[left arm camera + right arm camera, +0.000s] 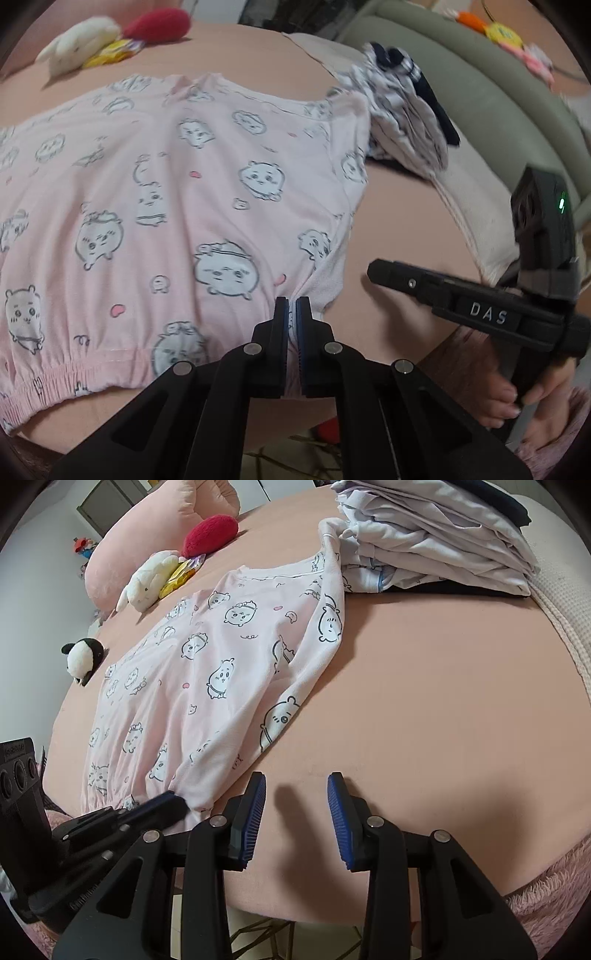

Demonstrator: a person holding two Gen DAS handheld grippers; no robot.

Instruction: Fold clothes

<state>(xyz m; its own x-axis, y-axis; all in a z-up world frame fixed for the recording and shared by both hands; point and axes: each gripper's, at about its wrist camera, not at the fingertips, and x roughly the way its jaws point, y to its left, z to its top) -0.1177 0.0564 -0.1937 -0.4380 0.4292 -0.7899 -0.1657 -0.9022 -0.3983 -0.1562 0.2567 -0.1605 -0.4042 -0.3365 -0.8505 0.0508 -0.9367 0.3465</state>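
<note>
A pink pyjama top (177, 206) printed with cartoon animals lies spread on the pink bed; it also shows in the right wrist view (207, 672), with one sleeve (310, 664) lying folded along its right side. My left gripper (294, 306) is shut on the top's hem at its near right corner; it appears at the lower left of the right wrist view (173, 801). My right gripper (296, 786) is open and empty, just above the bare sheet to the right of the top; it is seen from the side in the left wrist view (376, 273).
A stack of folded white clothes (436, 542) sits at the far right of the bed (443, 701). Plush toys lie at the far left: a red one (210, 533), a white one (147, 579), a panda (83, 659). A large pink pillow (147, 528) lies behind them.
</note>
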